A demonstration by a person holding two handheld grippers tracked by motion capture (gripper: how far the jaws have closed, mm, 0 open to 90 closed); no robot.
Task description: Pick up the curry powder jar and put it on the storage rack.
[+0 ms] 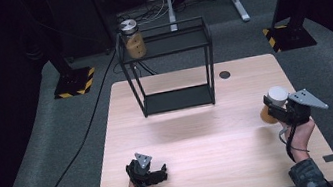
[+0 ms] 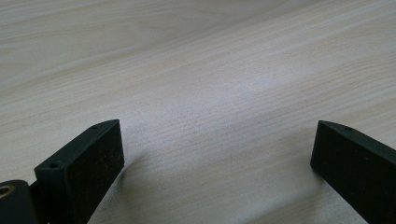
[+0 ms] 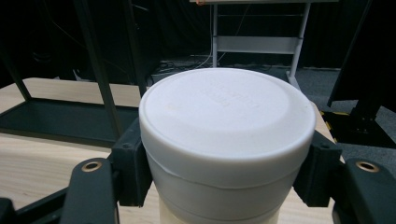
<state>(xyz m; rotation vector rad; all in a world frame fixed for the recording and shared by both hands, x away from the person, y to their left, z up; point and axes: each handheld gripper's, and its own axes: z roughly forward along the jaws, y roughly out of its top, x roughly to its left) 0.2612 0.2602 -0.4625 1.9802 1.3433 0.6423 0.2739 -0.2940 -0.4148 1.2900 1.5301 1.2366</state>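
1. Jar (image 1: 273,103) with white lid (image 3: 226,112), clamped at the lid between the jaws of the right tool (image 1: 280,106), near the right edge of the worktop (image 1: 202,138).
2. Faint raised lettering on the lid top, too blurred to read.
3. Tan body below the lid, label unreadable.
4. Left tool (image 1: 156,172) low over the worktop near its front edge, jaws wide apart, bare wood grain between them.
5. Black wire shelf (image 1: 170,67) at the worktop's far side.
6. Second jar (image 1: 134,40) with silver lid on the upper tier, left corner, well apart from both tools; no legible writing.
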